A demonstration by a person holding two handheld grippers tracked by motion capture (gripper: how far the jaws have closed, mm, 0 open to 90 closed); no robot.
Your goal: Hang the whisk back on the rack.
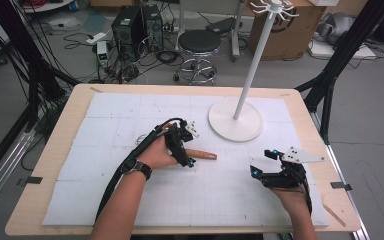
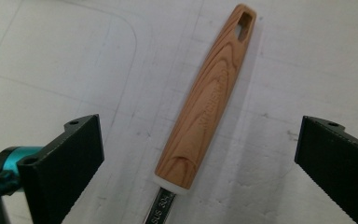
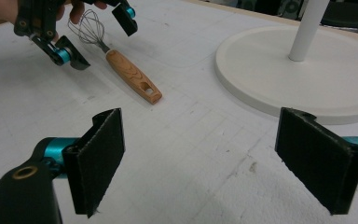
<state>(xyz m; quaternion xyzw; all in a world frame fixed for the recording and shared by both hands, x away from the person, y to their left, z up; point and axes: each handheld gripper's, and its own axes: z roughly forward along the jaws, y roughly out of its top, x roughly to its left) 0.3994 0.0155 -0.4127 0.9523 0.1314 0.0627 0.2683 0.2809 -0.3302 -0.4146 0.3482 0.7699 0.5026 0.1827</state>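
Beside whisk (image 3: 121,65), white stand base (image 3: 279,74)

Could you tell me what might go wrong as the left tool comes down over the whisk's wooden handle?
1. The open left tool straddles the smooth, tapered wooden whisk handle with wide gaps; the handle lies slanted between the pads, so it may twist or slip on closing.
2. The thin wire whisk head lies close under that hand; a low approach could bend it.
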